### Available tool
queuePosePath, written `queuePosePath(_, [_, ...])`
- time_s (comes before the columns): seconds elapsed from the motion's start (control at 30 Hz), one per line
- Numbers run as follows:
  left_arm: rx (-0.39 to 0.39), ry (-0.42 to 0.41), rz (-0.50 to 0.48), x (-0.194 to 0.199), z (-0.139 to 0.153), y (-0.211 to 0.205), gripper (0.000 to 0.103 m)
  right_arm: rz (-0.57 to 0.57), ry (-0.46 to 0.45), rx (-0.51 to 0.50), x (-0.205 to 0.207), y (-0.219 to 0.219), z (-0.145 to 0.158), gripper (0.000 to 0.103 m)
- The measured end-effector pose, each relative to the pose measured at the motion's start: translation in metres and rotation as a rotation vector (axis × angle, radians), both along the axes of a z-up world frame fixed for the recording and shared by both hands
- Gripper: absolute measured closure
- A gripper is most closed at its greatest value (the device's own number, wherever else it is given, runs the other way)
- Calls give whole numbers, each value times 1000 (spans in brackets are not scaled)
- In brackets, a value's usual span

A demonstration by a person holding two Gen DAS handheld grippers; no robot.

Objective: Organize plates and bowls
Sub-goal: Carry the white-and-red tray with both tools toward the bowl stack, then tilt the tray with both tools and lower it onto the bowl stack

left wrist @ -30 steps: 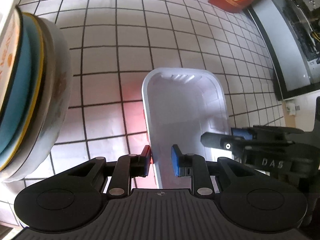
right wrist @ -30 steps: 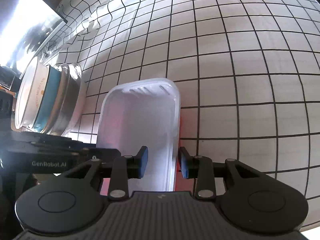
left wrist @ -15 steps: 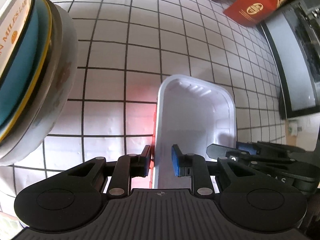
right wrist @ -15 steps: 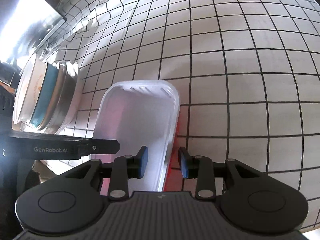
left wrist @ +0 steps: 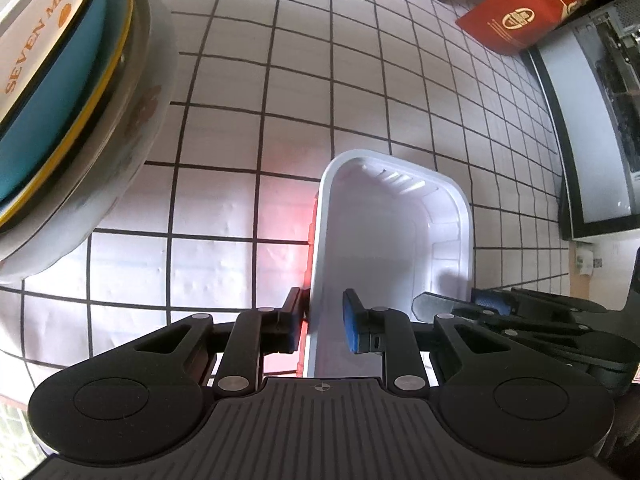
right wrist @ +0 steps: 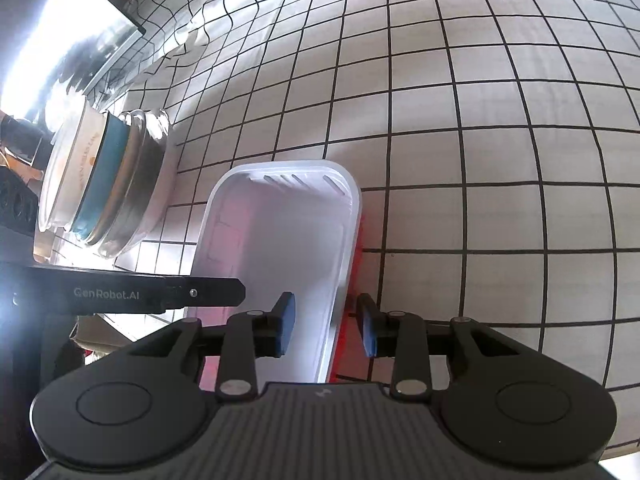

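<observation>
Where grid-checked cloth (left wrist: 280, 92) spreads, smooth rounded-rectangular tub (left wrist: 384, 240)

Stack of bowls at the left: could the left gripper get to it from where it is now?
Probably not right away. The left gripper straddles the left rim of the white tray, so it must let go first. Beyond that, only bare checked cloth separates it from the stack of bowls.

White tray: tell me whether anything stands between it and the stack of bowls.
Nothing visible does. Only bare checked tablecloth lies between the white tray and the stack of bowls. Both tools straddle the tray's long rims: left tool, right tool.
</observation>
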State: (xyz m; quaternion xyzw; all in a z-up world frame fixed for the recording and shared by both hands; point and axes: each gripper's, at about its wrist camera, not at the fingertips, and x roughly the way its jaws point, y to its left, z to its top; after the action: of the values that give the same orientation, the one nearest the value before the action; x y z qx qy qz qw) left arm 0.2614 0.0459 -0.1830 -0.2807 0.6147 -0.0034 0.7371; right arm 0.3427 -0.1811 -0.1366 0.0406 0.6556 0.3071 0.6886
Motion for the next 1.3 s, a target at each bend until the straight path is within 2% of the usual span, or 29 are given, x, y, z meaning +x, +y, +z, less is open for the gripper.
queuePosePath(0.13, [27, -7, -26, 0, 2, -7, 78, 15, -7, 1, -5, 0, 1, 67])
queuePosePath(0.27, [21, -4, -41, 0, 4, -12, 78, 4, 1, -16, -6, 0, 3, 67])
queuePosePath(0.33, [23, -34, -55, 0, 14, -17, 78, -9, -27, -26, -3, -1, 12, 66])
queuePosePath(0.47, [16, -176, -56, 2, 63, -10, 78, -44, -164, 12, 15, 3, 65, 66])
queuePosePath(0.6, [-16, -320, -12, -2, 126, 31, 78, -26, -327, 108, 27, 26, 136, 66])
queuePosePath(0.73, [38, -406, -8, -16, 181, 82, 78, 7, -421, 199, 27, 74, 187, 64])
queuePosePath(0.87, [50, -383, 33, -27, 222, 136, 77, 61, -451, 262, 17, 134, 209, 63])
queuePosePath(1.03, [17, -381, 31, -39, 246, 176, 73, 129, -463, 296, 3, 174, 226, 63])
queuePosePath(1.13, [-34, -367, 32, -42, 241, 190, 73, 130, -456, 282, 0, 185, 229, 63])
queuePosePath(1.3, [-103, -306, 31, -40, 219, 210, 74, 118, -411, 234, -1, 197, 216, 63])
